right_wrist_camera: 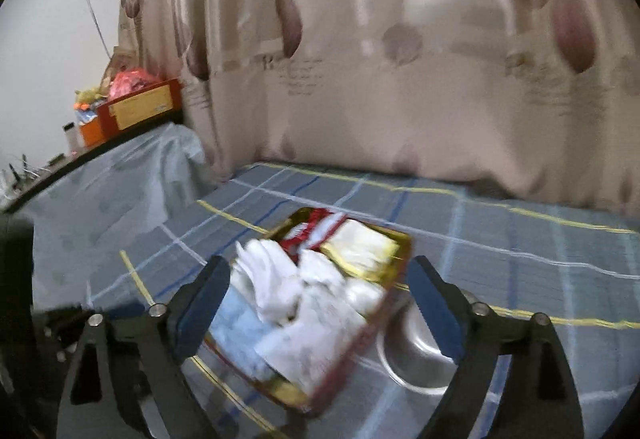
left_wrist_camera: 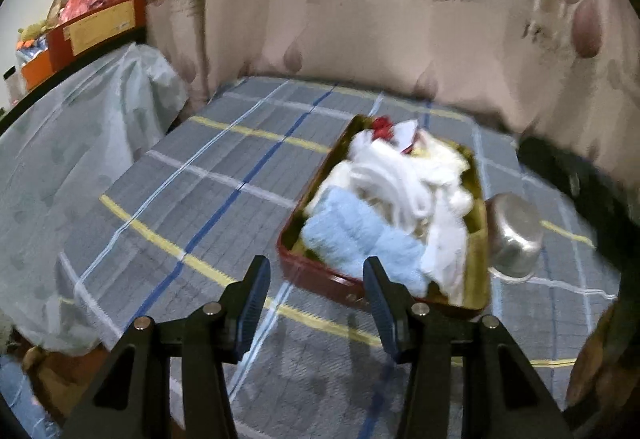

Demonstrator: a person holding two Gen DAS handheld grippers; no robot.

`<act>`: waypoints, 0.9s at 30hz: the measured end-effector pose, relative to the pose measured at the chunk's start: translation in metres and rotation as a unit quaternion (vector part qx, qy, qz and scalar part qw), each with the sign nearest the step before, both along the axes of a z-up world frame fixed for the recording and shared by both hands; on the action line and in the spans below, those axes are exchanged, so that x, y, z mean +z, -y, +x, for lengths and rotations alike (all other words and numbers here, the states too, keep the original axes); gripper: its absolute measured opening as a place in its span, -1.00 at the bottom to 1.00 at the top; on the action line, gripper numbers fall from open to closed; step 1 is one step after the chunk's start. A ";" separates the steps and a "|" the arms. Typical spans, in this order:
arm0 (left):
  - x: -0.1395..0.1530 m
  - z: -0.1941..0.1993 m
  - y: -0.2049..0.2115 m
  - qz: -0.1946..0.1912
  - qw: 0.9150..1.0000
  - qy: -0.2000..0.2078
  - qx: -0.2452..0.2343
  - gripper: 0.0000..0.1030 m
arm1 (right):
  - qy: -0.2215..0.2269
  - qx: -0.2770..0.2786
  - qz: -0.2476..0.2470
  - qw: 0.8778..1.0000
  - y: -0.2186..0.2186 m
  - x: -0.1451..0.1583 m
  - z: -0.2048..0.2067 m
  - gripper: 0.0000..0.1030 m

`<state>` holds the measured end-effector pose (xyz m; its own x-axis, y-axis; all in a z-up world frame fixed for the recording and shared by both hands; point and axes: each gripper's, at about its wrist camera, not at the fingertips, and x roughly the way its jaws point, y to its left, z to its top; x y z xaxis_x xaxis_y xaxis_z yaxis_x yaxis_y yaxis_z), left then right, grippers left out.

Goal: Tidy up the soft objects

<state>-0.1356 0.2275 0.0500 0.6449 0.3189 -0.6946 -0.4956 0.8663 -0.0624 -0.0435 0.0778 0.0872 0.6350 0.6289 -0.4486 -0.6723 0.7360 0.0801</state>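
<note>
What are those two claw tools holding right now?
Nothing. The left gripper and right gripper both stand open and empty above the red tray of cloths.

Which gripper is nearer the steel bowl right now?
Right. The right gripper hangs over the tray beside the steel bowl; the left gripper hovers at the tray's opposite near corner.
</note>
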 end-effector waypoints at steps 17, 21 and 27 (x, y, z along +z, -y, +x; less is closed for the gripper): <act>0.011 -0.019 0.026 0.072 0.994 0.078 -0.039 -0.04 | 0.097 -0.104 -0.027 0.989 0.034 0.001 -0.076 0.97; 0.021 -0.025 0.036 0.086 0.991 0.094 -0.042 -0.04 | 0.093 -0.110 -0.017 0.989 0.041 0.004 -0.083 0.97; 0.041 -0.039 0.054 0.115 0.986 0.116 -0.042 0.03 | 0.083 -0.104 -0.009 0.991 0.049 0.011 -0.086 0.97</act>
<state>-0.1741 0.1733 0.0908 0.8087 0.3894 -0.4409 -0.4174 0.9080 0.0364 -0.1298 0.0289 0.0978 0.8168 0.4688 -0.3362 -0.5078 0.8608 -0.0336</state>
